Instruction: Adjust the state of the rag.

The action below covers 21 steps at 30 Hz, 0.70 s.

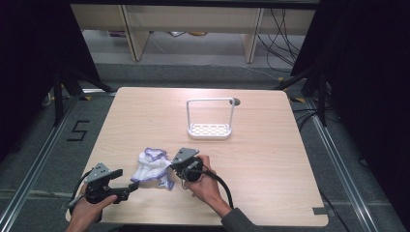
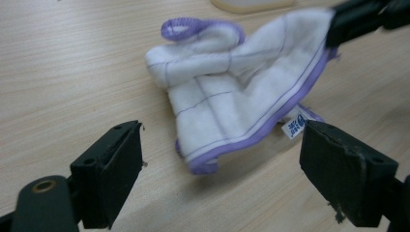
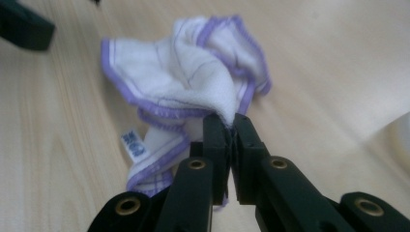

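Note:
A crumpled white cloth (image 1: pixel 153 167) with purple edging lies near the table's front left. My right gripper (image 1: pixel 170 166) is shut on the cloth (image 3: pixel 186 79), pinching a fold of its edge and lifting that part slightly. My left gripper (image 1: pixel 131 186) sits just to the cloth's near left, open, jaws wide apart, with the cloth (image 2: pixel 237 92) a short way beyond them and nothing between them. A small white label (image 2: pixel 293 128) hangs from the cloth's lower edge. The right gripper's black jaws show at the top right of the left gripper view, clamped on the cloth.
A white plastic caddy (image 1: pixel 209 130) with a tall looped handle stands on the wooden table (image 1: pixel 270 159) behind the cloth, towards the middle back. A grey disc (image 1: pixel 236 101) lies at the table's far edge. Black curtains, stands and cables surround the table.

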Motion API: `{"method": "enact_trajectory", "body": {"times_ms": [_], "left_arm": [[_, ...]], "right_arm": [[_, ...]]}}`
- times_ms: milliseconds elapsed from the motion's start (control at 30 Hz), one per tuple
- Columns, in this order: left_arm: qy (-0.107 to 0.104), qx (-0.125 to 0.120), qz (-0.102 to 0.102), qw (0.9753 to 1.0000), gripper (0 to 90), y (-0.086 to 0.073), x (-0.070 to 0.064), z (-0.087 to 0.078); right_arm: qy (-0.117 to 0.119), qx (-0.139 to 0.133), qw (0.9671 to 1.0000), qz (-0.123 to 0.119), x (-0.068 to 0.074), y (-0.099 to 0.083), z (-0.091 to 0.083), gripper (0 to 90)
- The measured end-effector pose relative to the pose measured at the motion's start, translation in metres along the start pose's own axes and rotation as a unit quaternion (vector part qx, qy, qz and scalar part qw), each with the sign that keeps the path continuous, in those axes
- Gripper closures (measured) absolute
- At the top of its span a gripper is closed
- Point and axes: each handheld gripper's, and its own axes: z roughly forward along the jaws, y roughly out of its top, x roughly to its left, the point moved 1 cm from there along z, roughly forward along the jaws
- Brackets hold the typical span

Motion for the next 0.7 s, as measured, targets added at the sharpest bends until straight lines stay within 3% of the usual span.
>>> {"method": "enact_trajectory", "body": {"times_ms": [167, 200, 233, 333, 367, 500, 567, 600, 667, 700], "left_arm": [[-0.001, 0.0, 0.002, 1.0, 14.8, 0.0, -0.001, 0.0], [-0.001, 0.0, 0.002, 1.0, 14.8, 0.0, -0.001, 0.0], [-0.003, -0.002, 0.0, 1.0, 14.8, 0.0, -0.001, 0.001], [-0.01, 0.006, 0.007, 0.9999, 14.8, 0.0, -0.002, 0.003], [-0.007, 0.005, 0.004, 1.0, 14.8, 0.0, -0.004, 0.004], [-0.011, 0.008, 0.009, 0.9999, 14.8, 0.001, -0.005, 0.006], [-0.016, 0.007, 0.005, 0.9998, 14.8, 0.001, -0.004, 0.008], [-0.018, 0.006, 0.002, 0.9998, 14.8, 0.002, -0.004, 0.008], [-0.026, 0.006, -0.004, 0.9996, 14.8, 0.003, -0.005, 0.009], [-0.03, 0.004, -0.004, 0.9995, 14.8, 0.004, -0.007, 0.011]], "right_arm": [[-0.014, -0.041, 0.9991, 0.007, -0.01, 0.018, -0.039, 87.2], [-0.014, -0.041, 0.9991, 0.007, -0.01, 0.018, -0.039, 87.2], [-0.016, -0.06, 0.998, 0.009, -0.016, 0.022, -0.055, 87.2], [-0.014, -0.068, 0.9975, 0.017, -0.02, 0.025, -0.069, 87.2], [-0.026, -0.08, 0.9963, 0.021, -0.025, 0.027, -0.08, 87.2], [-0.033, -0.091, 0.9951, 0.021, -0.03, 0.029, -0.095, 87.2], [-0.023, -0.093, 0.9951, 0.026, -0.032, 0.029, -0.102, 87.2], [-0.033, -0.1, 0.9941, 0.025, -0.034, 0.029, -0.106, 87.2], [-0.024, -0.103, 0.9939, 0.03, -0.035, 0.029, -0.112, 87.2], [-0.031, -0.112, 0.9929, 0.023, -0.036, 0.031, -0.118, 87.2]]}}
